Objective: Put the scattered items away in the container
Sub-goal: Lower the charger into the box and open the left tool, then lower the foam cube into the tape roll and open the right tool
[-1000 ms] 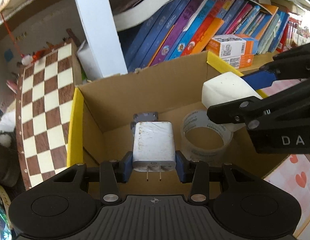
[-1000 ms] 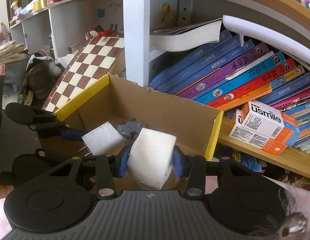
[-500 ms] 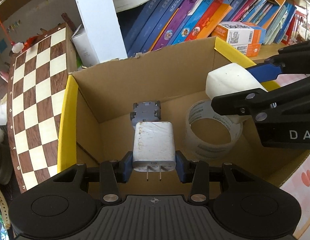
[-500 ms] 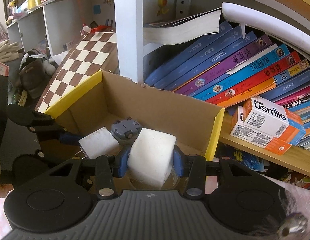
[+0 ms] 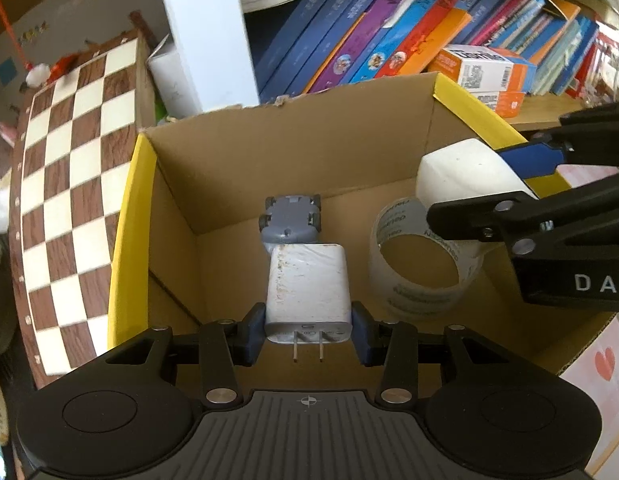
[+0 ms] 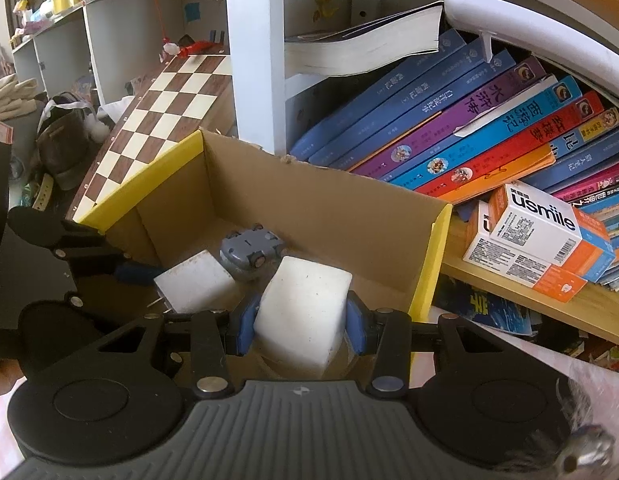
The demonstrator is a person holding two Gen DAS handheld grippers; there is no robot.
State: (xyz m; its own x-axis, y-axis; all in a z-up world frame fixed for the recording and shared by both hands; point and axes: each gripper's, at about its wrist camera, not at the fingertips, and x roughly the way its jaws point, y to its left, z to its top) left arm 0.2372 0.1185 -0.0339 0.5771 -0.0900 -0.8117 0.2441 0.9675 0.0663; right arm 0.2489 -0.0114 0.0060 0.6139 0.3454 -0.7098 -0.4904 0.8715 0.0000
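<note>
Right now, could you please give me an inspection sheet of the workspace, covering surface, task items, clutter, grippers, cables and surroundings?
Surface: patterned cloth with red hearts beside the box; little else shows.
Job's things: cardboard box with yellow side rims, open; grey toy car and clear tape roll lie on its floor; white charger and white block are held above it.
Clutter: nothing seen loose outside the box.
Grippers: left gripper shut on the charger, prongs toward the camera; right gripper shut on the block, over the tape roll.
Cables: nothing seen.
Surroundings: bookshelf with leaning books, usmile boxes, chessboard leaning left of the box.
</note>
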